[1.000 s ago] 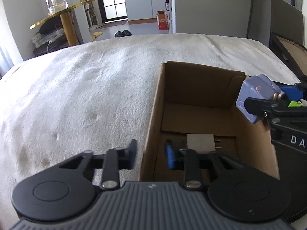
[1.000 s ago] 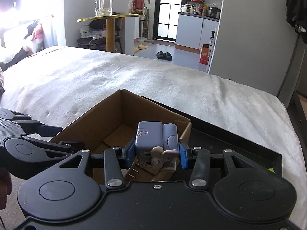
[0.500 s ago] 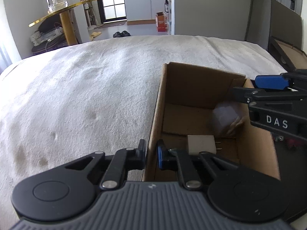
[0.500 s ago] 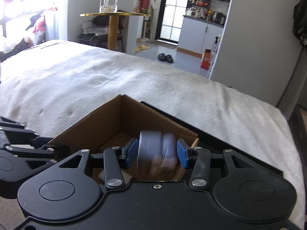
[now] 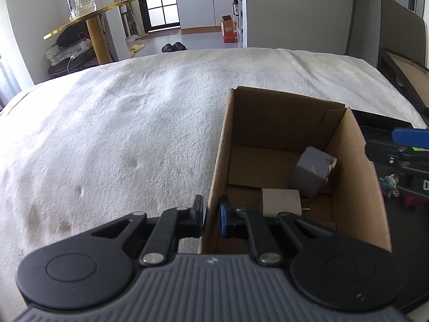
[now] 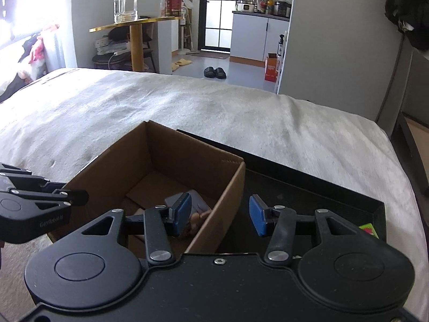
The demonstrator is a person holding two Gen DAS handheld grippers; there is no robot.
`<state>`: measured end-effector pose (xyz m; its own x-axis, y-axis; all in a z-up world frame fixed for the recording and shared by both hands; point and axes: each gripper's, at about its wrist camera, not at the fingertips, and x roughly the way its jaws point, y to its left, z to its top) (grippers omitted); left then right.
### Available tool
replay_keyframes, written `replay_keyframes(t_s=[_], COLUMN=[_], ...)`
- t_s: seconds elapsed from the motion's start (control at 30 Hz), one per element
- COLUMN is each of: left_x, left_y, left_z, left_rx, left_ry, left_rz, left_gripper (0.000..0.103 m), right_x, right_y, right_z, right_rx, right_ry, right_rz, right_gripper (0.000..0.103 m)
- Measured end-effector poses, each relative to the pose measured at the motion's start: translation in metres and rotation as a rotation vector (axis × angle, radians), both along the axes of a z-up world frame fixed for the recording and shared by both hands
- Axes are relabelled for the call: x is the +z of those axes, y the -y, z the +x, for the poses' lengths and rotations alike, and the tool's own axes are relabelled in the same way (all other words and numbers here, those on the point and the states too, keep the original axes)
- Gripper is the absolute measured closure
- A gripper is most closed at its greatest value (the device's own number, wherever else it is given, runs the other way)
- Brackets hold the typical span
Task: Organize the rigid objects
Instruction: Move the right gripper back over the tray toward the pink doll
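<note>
Purple toy (image 5: 312,175) dropped into box (image 5: 356,166), right claw (image 6: 220,218) opened, left-wrist view shows charger (image 5: 280,202)

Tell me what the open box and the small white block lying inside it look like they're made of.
The box looks like plain brown cardboard, matte, with a thin raw edge and folded flaps at the bottom. The white block looks like smooth hard plastic, slightly satin, with two metal prongs sticking out: probably a charger plug.

— Any writing you can read?
— "GenRobot.AI", faint, on the side of the left tool (image 6: 77,197), seen from the right wrist.
— Anything else?
— A lone "D" at the picture's edge on the right tool (image 5: 407,136); other labels are too small.
</note>
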<state>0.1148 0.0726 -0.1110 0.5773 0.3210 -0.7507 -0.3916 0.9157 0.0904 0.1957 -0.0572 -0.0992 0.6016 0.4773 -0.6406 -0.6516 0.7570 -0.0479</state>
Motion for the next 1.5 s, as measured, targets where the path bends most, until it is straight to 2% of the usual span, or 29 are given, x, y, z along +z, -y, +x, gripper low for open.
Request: replay_keyframes(t_s=[0.23,0.33,0.43,0.5,0.6,0.7,0.8,1.2,1.5], left_x=[0.001,0.002,0.005,0.008,0.012,0.015,0.016,0.018,0.015], left_y=[0.001,0.003,0.005,0.008,0.013,0.018,0.022,0.034,0.042], left_z=[0.003,0.007,0.009,0.009,0.01,0.012,0.014,0.022,0.029], left_rx=[0.005,0.004,0.004,0.001,0.0,-0.002,-0.007,-0.013,-0.018], left_ry=[-0.019,-0.044,-0.053,-0.043,-0.042,-0.04,-0.041,-0.05,-0.061], left_rz=[0.014,0.031,0.041,0.064,0.088,0.111,0.125,0.152,0.171], left_gripper=[0.091,0.087,0.073,0.056,0.04,0.03,0.026,0.023,0.022], right_x=[0.002,0.001,-0.001,-0.002,-0.003,-0.003,-0.005,-0.026,-0.048], right_y=[0.016,0.024,0.031,0.035,0.041,0.047,0.053,0.082,0.102], right_z=[0.003,0.005,0.007,0.008,0.008,0.009,0.01,0.018,0.024], right_rx=[-0.039,-0.063,-0.084,-0.096,-0.111,-0.12,-0.133,-0.224,-0.275], right_ry=[-0.014,-0.027,-0.032,-0.032,-0.025,-0.024,-0.027,-0.07,-0.096], right_rz=[0.021,0.034,0.036,0.036,0.037,0.033,0.035,0.0,-0.032], right_gripper=[0.047,0.043,0.038,0.031,0.024,0.021,0.017,0.002,0.001])
